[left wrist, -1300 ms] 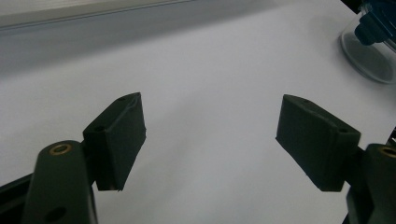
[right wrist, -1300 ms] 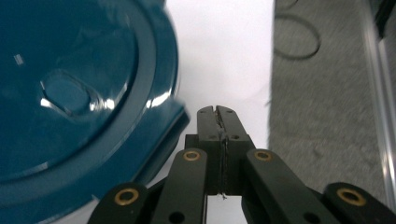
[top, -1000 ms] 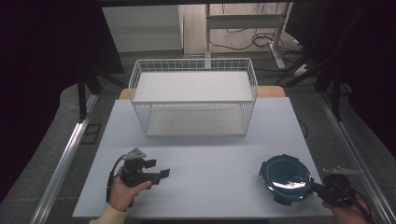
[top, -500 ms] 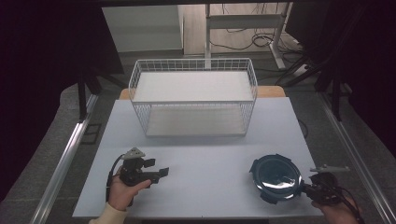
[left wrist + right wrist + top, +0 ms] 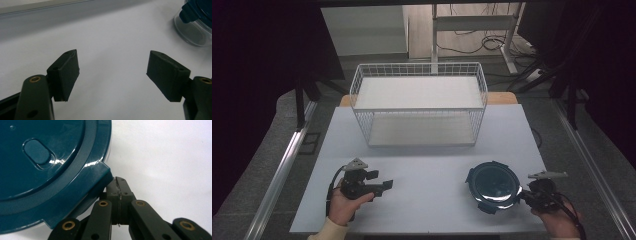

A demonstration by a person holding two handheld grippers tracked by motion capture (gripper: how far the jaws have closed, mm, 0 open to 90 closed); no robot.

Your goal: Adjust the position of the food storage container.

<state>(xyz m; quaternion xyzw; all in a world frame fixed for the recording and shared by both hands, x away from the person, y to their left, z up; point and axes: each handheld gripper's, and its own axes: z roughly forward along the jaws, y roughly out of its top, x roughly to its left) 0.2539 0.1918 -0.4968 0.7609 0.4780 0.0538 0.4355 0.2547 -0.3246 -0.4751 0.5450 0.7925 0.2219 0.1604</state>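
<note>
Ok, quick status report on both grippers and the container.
Left gripper open, holding nothing. Right gripper shut, pressed against round blue-lidded container. Wire basket stands apart behind.

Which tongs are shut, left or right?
The right tongs: jaws pressed together beside the blue-lidded container. The left tongs stand open over bare table.

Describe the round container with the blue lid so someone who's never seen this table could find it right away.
Start at the white wire basket at the back of the white table, then look toward the near right corner. There sits the container, touched by the shut right claw. It is a clear round tub with a dark teal clip-on lid, the only coloured thing on the tabletop.
</note>
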